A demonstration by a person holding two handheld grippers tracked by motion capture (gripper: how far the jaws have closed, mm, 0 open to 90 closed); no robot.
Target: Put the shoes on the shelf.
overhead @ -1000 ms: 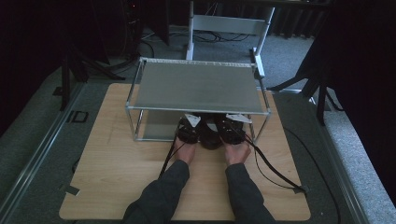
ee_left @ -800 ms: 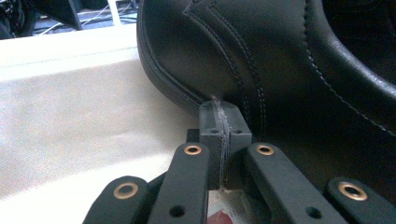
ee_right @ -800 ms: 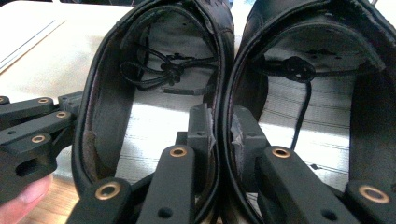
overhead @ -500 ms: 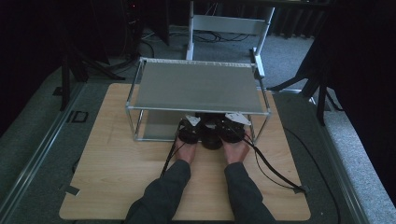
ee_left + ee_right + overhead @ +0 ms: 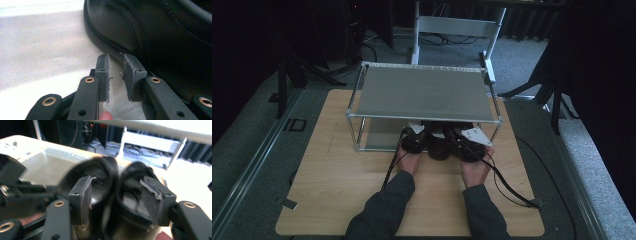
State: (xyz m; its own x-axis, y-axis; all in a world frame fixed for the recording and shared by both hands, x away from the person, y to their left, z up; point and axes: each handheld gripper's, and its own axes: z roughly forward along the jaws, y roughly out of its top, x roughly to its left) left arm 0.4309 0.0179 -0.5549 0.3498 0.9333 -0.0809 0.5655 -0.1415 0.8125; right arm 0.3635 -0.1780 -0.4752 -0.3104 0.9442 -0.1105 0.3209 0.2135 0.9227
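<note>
A pair of black leather shoes (image 5: 439, 145) stands on the lower level of a metal shelf rack (image 5: 424, 92), heels toward the person. My left gripper (image 5: 412, 142) is at the left shoe (image 5: 162, 37). Its jaws (image 5: 115, 58) have just been opening, are open, and hold nothing; the sole edge runs by the right jaw. My right gripper (image 5: 467, 145) faces the two heel openings (image 5: 100, 170). Its jaws (image 5: 116, 182) have just been opening and stand apart, one pad in each shoe, with the adjoining heel rims loose between them.
The rack sits at the back of a wooden table (image 5: 337, 165), its top shelf just above the grippers. Black cables (image 5: 512, 187) trail over the table's right front. A white frame (image 5: 457, 25) stands behind the table on grey carpet.
The right hand and its gripper have shifted slightly at the heels. The left hand has hardly moved, and the shoes stay under the shelf.
</note>
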